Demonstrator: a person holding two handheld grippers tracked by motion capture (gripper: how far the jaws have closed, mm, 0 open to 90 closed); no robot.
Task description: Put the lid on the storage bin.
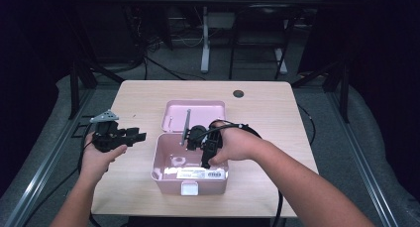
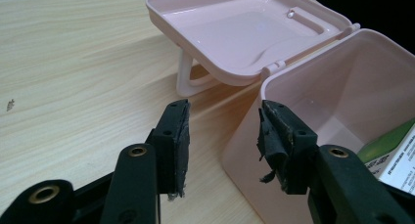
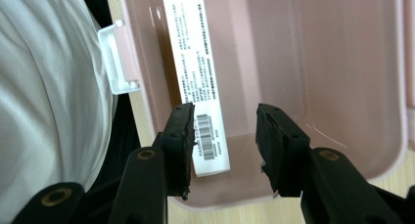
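High view: a pink box (image 1: 190, 175) stands on the wooden worktop (image 1: 257, 113) near the person's edge, its lid (image 1: 194, 115) thrown back flat behind it on the far side. A white carton (image 1: 200, 173) lies inside the box against the near wall. The right tongs (image 1: 204, 160) point down into the open box from above, held in the right hand (image 1: 237, 143). The left tongs (image 1: 140, 136) sit level above the worktop to the left of the box, apart from it, in the left hand (image 1: 99, 155).

Left gripper view: the left tongs (image 2: 222, 136) stand spread with nothing between the pads. They face the outer corner of the pink box (image 2: 337, 101), the right-hand jaw just in front of the box wall; contact cannot be told. The lid (image 2: 244, 33) lies open beyond, propped on its white handle (image 2: 188, 79). A green and white carton (image 2: 396, 153) shows inside the box at the right edge.

Right gripper view: the right tongs (image 3: 222, 141) stand spread, pinching nothing, above the box interior (image 3: 318, 62). The white carton (image 3: 195, 67), printed with text and a barcode, lies along the wall nearest the white latch (image 3: 117, 62). The left-hand jaw overlaps the barcode end of the carton in the picture; contact cannot be told. White cloth (image 3: 49, 111) lies beyond the box rim.
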